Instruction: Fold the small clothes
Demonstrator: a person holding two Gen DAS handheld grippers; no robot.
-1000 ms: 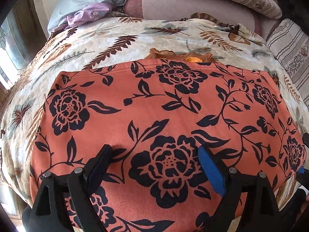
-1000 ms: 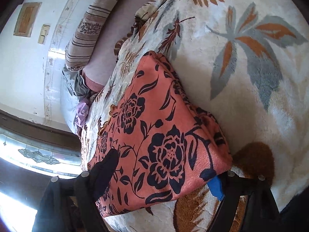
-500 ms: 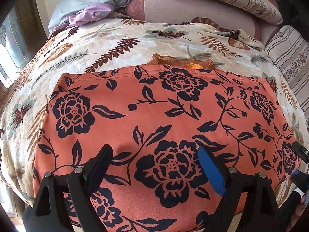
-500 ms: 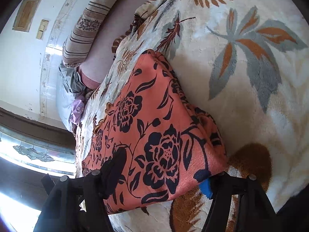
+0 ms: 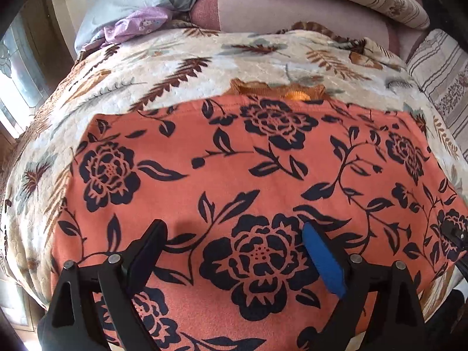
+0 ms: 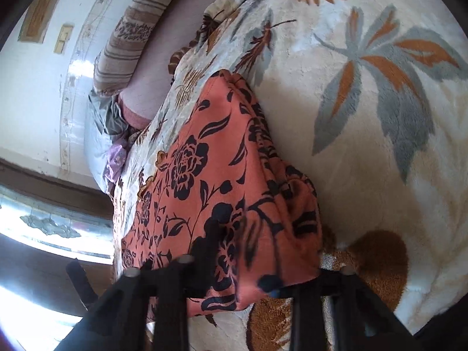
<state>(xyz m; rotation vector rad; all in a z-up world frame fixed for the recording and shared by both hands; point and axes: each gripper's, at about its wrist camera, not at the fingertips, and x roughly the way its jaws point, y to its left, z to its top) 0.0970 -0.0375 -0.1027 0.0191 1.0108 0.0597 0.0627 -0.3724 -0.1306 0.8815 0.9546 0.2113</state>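
Orange flowered cloth (image 5: 234, 158) lies flat along the blanket's (image 5: 181, 58) near edge, its long side running between my tongs: right tongs (image 6: 248, 266) just clamped on its right corner, left tongs (image 5: 234, 251) apart over its middle.

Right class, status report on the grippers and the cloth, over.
Right gripper just closed on orange black-flowered garment corner. Left gripper open above it. Nothing obstructing.

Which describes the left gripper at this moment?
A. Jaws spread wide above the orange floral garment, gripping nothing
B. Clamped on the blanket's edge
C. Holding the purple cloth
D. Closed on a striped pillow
A: the left gripper has both fingers spread apart over the flat orange floral garment, with no fabric pinched between them.
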